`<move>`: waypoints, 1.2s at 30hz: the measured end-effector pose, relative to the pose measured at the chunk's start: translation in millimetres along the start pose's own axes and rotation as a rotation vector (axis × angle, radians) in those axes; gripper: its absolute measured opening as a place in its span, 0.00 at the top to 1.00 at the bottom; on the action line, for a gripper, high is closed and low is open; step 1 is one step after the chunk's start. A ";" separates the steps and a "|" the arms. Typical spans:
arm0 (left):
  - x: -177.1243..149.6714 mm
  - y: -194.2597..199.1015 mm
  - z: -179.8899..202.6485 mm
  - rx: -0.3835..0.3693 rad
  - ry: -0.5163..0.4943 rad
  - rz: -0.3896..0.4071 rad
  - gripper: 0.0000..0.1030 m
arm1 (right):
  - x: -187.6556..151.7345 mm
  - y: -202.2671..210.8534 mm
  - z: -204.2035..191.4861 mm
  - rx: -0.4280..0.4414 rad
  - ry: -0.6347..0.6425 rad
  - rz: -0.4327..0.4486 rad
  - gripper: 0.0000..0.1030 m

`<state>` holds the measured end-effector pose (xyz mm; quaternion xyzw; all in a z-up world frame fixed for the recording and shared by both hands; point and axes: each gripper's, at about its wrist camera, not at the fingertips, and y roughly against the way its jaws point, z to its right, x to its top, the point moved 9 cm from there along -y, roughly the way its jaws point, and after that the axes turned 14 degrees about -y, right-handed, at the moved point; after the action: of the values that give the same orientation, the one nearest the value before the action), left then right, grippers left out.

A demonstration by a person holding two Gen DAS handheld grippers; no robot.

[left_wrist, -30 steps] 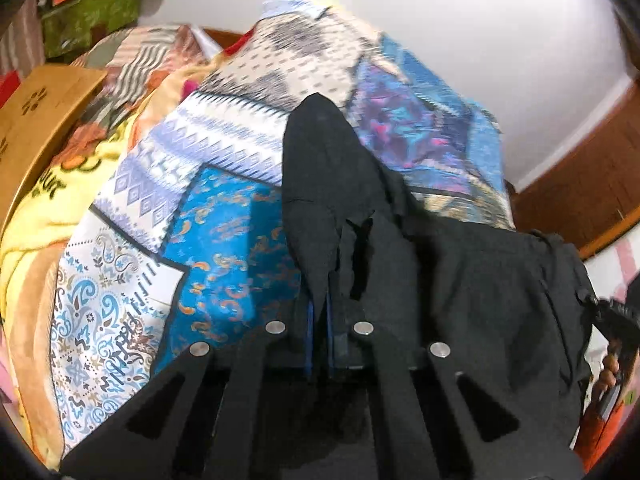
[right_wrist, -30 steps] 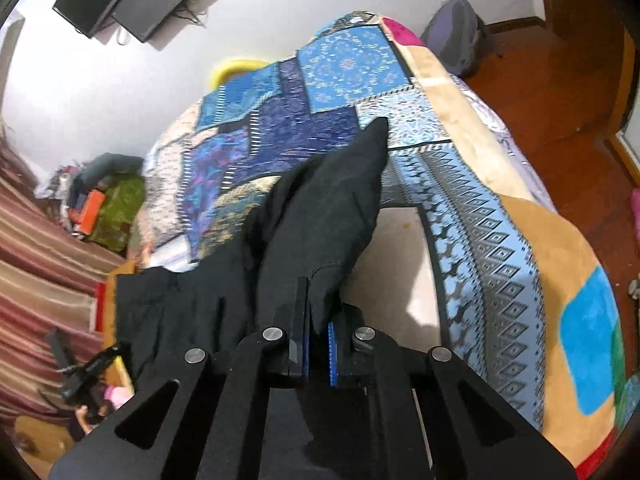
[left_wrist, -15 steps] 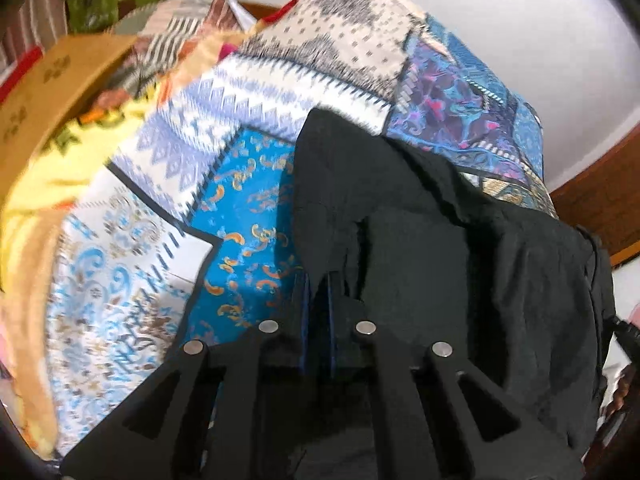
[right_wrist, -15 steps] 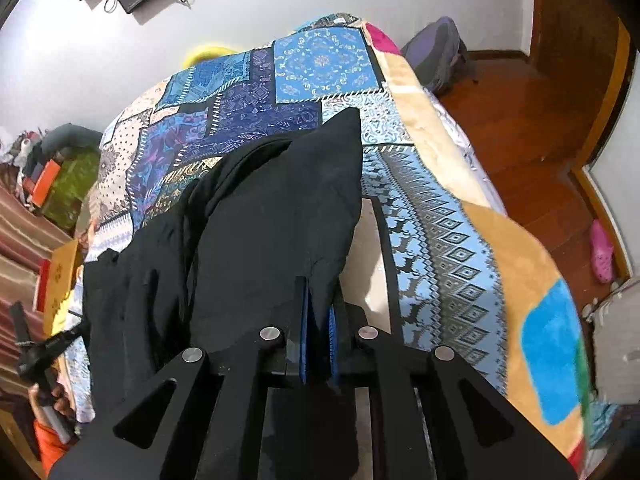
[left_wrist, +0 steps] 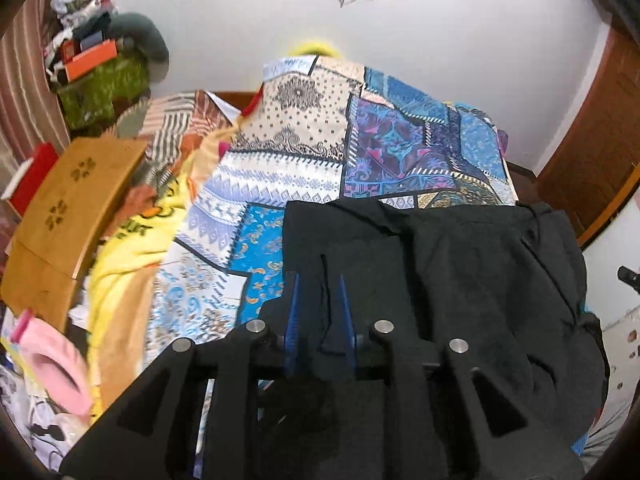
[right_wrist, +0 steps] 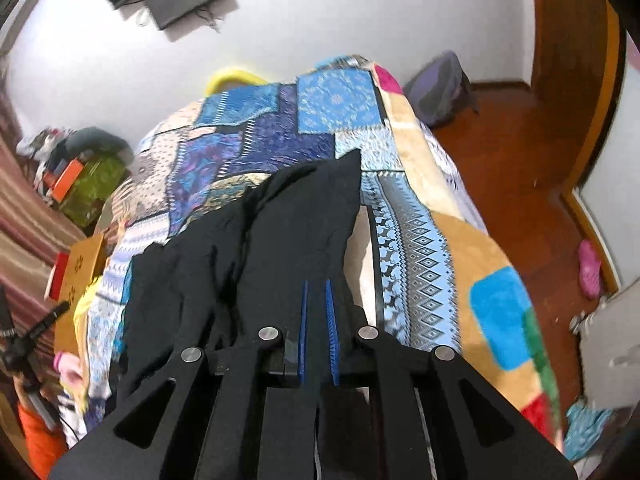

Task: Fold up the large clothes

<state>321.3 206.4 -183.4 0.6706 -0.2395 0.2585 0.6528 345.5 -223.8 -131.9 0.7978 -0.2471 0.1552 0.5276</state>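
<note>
Bedroom, white wall behind; the work surface is a bed covered by a patchwork blanket [left_wrist: 304,176] in blue, cream and purple prints.

Black garment [left_wrist: 460,264]: lies across the near part of the bed, spread sideways between the two claws, its far edge reaching the middle of the blanket. In the right wrist view it shows long lengthwise creases and a pointed corner at the far end. It reads as doubled over at least once, though the layer count cannot be confirmed.

Left claw [left_wrist: 318,312]: jaws have just been opening; blue pads now stand apart, with a fold of black cloth between them, apparently no longer pinched.

Right claw [right_wrist: 318,316]: pads close together, clamped on the garment's near edge.

Judgement on progress: a fold seems just laid and the left side is being let go. Remaining: release on the right, smoothing of the creases, probably further folds to reach a compact bundle.

Surroundings: wooden board [left_wrist: 68,216] and yellow cloth [left_wrist: 132,248] left of the bed; wooden floor [right_wrist: 516,168] to the right.
</note>
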 end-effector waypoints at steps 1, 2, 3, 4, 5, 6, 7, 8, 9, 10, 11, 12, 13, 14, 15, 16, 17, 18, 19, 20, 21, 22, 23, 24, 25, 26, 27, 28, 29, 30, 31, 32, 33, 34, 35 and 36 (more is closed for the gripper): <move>-2.9 8.6 -0.6 0.005 -0.008 0.006 0.81 | -3.1 4.4 -1.1 0.002 0.010 0.004 0.92; -4.9 14.2 0.0 0.007 -0.013 0.008 0.77 | -6.3 9.1 -2.0 0.004 0.020 0.007 0.90; -8.5 22.1 -0.8 0.009 -0.020 0.011 0.68 | -10.3 13.7 -2.9 0.006 0.030 0.010 0.89; -11.6 28.4 -1.3 0.013 -0.023 0.015 0.61 | -13.5 16.1 -3.7 0.005 0.036 0.012 0.86; -16.0 36.6 -3.3 0.020 -0.025 0.023 0.52 | -17.2 19.6 -3.1 0.000 0.046 0.016 0.81; -20.0 42.7 -6.1 0.027 -0.026 0.031 0.48 | -20.9 22.6 -2.9 -0.006 0.054 0.021 0.77; -24.5 47.6 -8.4 0.033 -0.029 0.033 0.47 | -25.5 26.7 -1.9 -0.017 0.068 0.031 0.70; -29.6 51.6 -10.9 0.036 -0.032 0.032 0.44 | -28.2 28.5 -1.6 -0.027 0.081 0.040 0.62; -35.8 54.4 -13.3 0.036 -0.030 0.028 0.36 | -32.3 31.6 -1.2 -0.038 0.101 0.051 0.59; -42.9 57.1 -14.9 0.036 -0.028 0.023 0.32 | -36.2 35.2 0.6 -0.044 0.111 0.056 0.53; -47.8 57.7 -15.0 0.035 -0.028 0.019 0.28 | -40.9 37.8 1.1 -0.052 0.126 0.059 0.48; -57.0 58.3 -15.7 0.032 -0.029 0.008 0.24 | -44.4 40.0 1.0 -0.056 0.136 0.059 0.46; -67.3 57.2 -16.3 0.031 -0.029 -0.013 0.23 | -49.0 42.3 1.9 -0.063 0.151 0.061 0.44; -73.9 57.5 -16.2 0.029 -0.028 -0.024 0.22 | -52.1 43.7 3.3 -0.073 0.163 0.062 0.43; -85.4 54.8 -17.3 0.024 -0.021 -0.045 0.22 | -54.6 45.1 4.7 -0.084 0.172 0.064 0.43; -94.0 52.4 -18.9 0.020 -0.013 -0.061 0.22 | -57.8 46.5 7.1 -0.098 0.181 0.064 0.42; -101.0 50.6 -19.3 0.018 -0.003 -0.072 0.22 | -59.9 47.8 10.2 -0.106 0.186 0.062 0.38; -111.7 46.3 -21.6 0.013 0.018 -0.093 0.22 | -62.2 48.0 12.7 -0.113 0.188 0.061 0.36; -123.2 40.9 -23.9 0.002 0.044 -0.119 0.22 | -64.9 47.7 16.2 -0.119 0.186 0.060 0.33; -133.0 35.5 -25.8 -0.010 0.065 -0.142 0.22 | -67.1 46.6 19.5 -0.122 0.180 0.055 0.32; -140.5 30.9 -26.7 -0.019 0.078 -0.160 0.22 | -70.5 44.2 23.7 -0.123 0.172 0.042 0.32; -148.9 26.8 -27.6 -0.027 0.087 -0.177 0.22 | -74.4 44.0 26.9 -0.123 0.166 0.033 0.32; -157.7 21.6 -29.9 -0.023 0.091 -0.199 0.22 | -78.0 41.2 31.0 -0.123 0.153 0.021 0.32; -167.1 16.0 -33.9 0.004 0.087 -0.227 0.22 | -82.2 35.5 36.7 -0.125 0.130 -0.001 0.32; -175.4 11.2 -39.0 0.039 0.087 -0.246 0.22 | -88.0 31.2 41.7 -0.130 0.112 -0.026 0.32; -182.3 7.6 -43.1 0.053 0.094 -0.255 0.22 | -92.4 26.5 45.6 -0.134 0.101 -0.049 0.32; -187.4 3.9 -45.4 0.051 0.106 -0.263 0.22 | -97.7 20.7 50.3 -0.140 0.089 -0.077 0.32; -194.5 -1.8 -46.6 0.031 0.133 -0.278 0.22 | -104.2 14.5 55.3 -0.147 0.080 -0.109 0.32; -199.0 -5.6 -46.8 0.013 0.151 -0.285 0.22 | -108.2 10.1 59.2 -0.153 0.076 -0.128 0.32; -204.7 -10.5 -46.8 -0.013 0.174 -0.296 0.22 | -112.6 6.4 63.9 -0.164 0.072 -0.146 0.32; -209.6 -15.4 -46.4 -0.029 0.194 -0.308 0.22 | -115.7 5.6 67.1 -0.172 0.070 -0.153 0.32; -215.7 -20.4 -46.3 -0.028 0.215 -0.327 0.22 | -119.1 4.1 70.7 -0.179 0.066 -0.163 0.32; -219.5 -23.8 -45.7 -0.026 0.224 -0.338 0.22 | -122.7 3.0 73.4 -0.175 0.061 -0.174 0.32; -224.2 -28.7 -43.1 -0.032 0.231 -0.352 0.22 | -124.9 3.7 75.1 -0.167 0.056 -0.176 0.32; -226.4 -31.5 -40.1 -0.043 0.235 -0.360 0.22 | -127.2 4.6 76.4 -0.154 0.045 -0.177 0.32; -230.3 -37.5 -33.7 -0.074 0.245 -0.372 0.22 | -128.6 5.0 77.3 -0.141 0.032 -0.179 0.32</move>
<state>171.7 237.6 -363.0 0.6425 -0.0400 0.2042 0.7375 235.1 -266.8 -224.0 0.7751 -0.1768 0.1028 0.5979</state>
